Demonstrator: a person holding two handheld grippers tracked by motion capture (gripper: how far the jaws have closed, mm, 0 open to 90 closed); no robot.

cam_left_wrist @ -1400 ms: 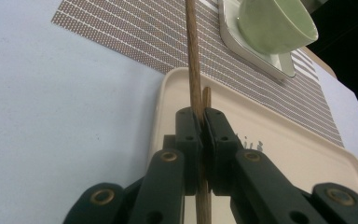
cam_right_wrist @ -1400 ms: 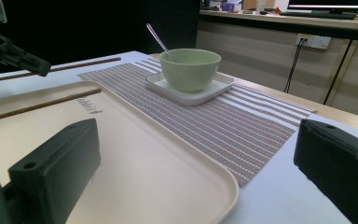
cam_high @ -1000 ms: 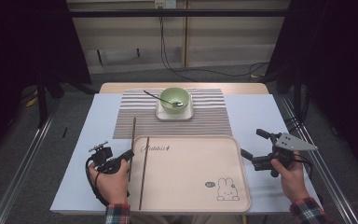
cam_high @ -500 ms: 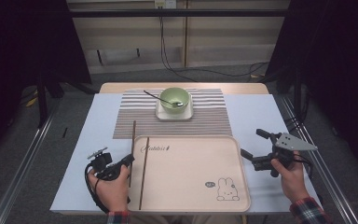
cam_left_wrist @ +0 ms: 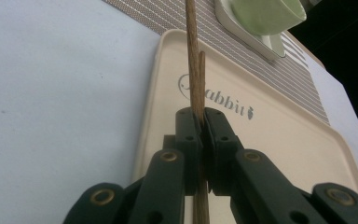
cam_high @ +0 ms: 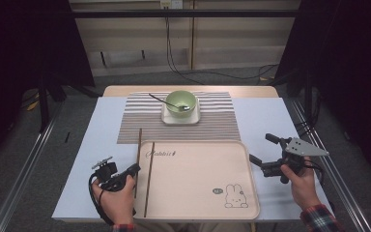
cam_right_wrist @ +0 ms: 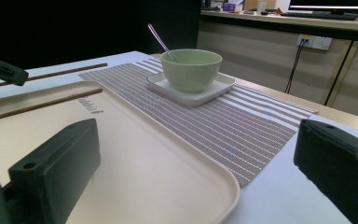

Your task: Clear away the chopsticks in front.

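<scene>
My left gripper (cam_high: 135,168) sits at the left rim of the beige rabbit tray (cam_high: 251,169), shut on a brown chopstick (cam_high: 139,145) that points away toward the striped mat (cam_high: 222,125). In the left gripper view the jaws (cam_left_wrist: 201,114) pinch that chopstick (cam_left_wrist: 191,46). A second chopstick (cam_high: 149,183) lies close beside it on the tray. My right gripper (cam_high: 260,147) hovers open just off the tray's right rim, nothing between its jaws (cam_right_wrist: 196,130). A green bowl (cam_high: 181,100) with a spoon (cam_high: 157,98) stands on a white square plate (cam_high: 193,118) on the mat.
The tray and mat rest on a pale sheet (cam_high: 92,154) over the table. Metal rails (cam_high: 24,164) run along both sides. Cables hang at the back wall (cam_high: 174,58). In the right gripper view the left gripper's tip (cam_right_wrist: 2,70) shows at the far left.
My left gripper has drawn back slightly toward the near edge, taking the held chopstick with it. The right gripper has stayed where it was.
</scene>
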